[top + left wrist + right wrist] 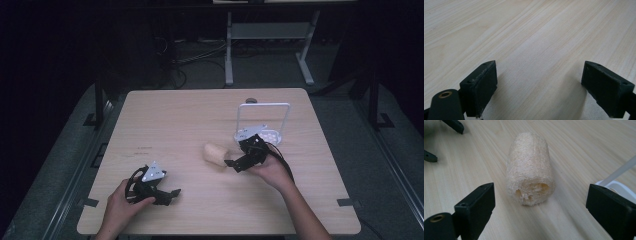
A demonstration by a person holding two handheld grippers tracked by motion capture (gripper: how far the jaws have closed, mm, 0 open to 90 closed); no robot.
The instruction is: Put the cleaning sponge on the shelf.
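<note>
From the high view, a pale wooden desk (175, 120) stands on a dark floor, with a white metal frame's legs behind it. A loofah sponge (215, 154), a short beige cylinder, lies on its side near the middle of the desk. Just right of it the right tongs (231, 164) are held low in the person's right hand (272, 171), their tips pointing left at the loofah's near end, close to it; from here it is hard to tell whether they touch it. Behind the right tongs stands a white wire rack (264, 120) with an upright rectangular loop on a small white base. The left tongs (172, 194) rest low over the desk's near left part in the left hand (120, 205), well apart from the loofah, tips pointing right.

In the left gripper view, the left tongs (539, 87) stand released, their two black jaws wide apart with bare wood grain of the desk (536, 37) between them.

In the right gripper view, the right tongs (540, 212) are likewise released, jaws spread wide. The loofah sponge (530, 167) lies ahead of them, between the two jaws' lines and touched by neither, its hollow porous end facing the camera. At the right edge show the white rack's base and a slanted rod (617, 183). The left tongs' tips (454, 125) appear at upper left.
</note>
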